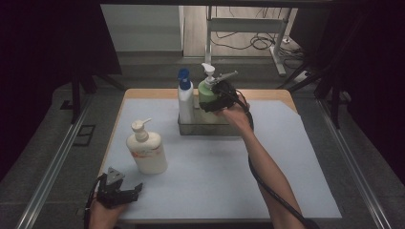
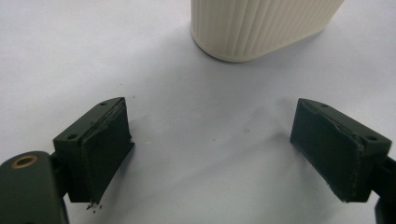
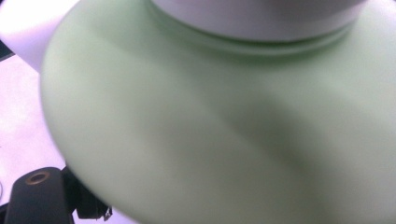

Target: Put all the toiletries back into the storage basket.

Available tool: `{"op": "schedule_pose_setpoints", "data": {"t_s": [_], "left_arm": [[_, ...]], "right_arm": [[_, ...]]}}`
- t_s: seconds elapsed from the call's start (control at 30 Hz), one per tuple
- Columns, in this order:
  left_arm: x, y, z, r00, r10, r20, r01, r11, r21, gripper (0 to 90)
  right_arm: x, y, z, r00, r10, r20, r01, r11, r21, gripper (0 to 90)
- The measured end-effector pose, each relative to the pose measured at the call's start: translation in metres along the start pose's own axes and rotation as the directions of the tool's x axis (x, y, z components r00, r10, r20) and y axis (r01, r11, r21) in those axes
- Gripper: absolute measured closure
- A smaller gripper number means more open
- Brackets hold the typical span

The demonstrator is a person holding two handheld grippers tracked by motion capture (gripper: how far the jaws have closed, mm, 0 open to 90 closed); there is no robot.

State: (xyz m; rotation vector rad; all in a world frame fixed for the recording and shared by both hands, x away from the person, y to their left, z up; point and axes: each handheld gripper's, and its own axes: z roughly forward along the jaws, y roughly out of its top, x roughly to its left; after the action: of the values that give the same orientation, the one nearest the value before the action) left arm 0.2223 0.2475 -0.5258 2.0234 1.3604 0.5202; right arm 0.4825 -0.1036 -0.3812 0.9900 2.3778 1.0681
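A pale green pump bottle [image 1: 205, 91] stands in a clear tray [image 1: 210, 129] at the back of the table, beside a white bottle with a blue cap [image 1: 185, 98]. My right gripper [image 1: 210, 102] grips the green bottle from the right, jaws closed on its body. In the right gripper view the green bottle [image 3: 210, 130] sits very close and hides the jaws. A cream pump bottle [image 1: 147, 151] stands at the front left. My left gripper [image 1: 130, 193] rests near the front edge, open and with nothing between its fingers, just short of the cream bottle [image 2: 261, 28]; in its own view the left gripper [image 2: 212, 149] shows bare mat.
A white mat [image 1: 286, 162] covers the wooden table. The table's front edge lies just under my left hand. Behind the table stand a metal frame and cables on the floor [image 1: 258, 40].
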Motion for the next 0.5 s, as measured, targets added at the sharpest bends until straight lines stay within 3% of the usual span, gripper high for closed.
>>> {"op": "schedule_pose_setpoints", "data": {"t_s": [0.5], "left_arm": [[0.000,0.000,0.000,1.0000,0.000,0.000,0.000,1.0000,0.001,11.8]], "right_arm": [[-0.001,-0.016,0.014,0.9998,-0.002,-0.019,0.002,0.999,0.044,12.4]]}}
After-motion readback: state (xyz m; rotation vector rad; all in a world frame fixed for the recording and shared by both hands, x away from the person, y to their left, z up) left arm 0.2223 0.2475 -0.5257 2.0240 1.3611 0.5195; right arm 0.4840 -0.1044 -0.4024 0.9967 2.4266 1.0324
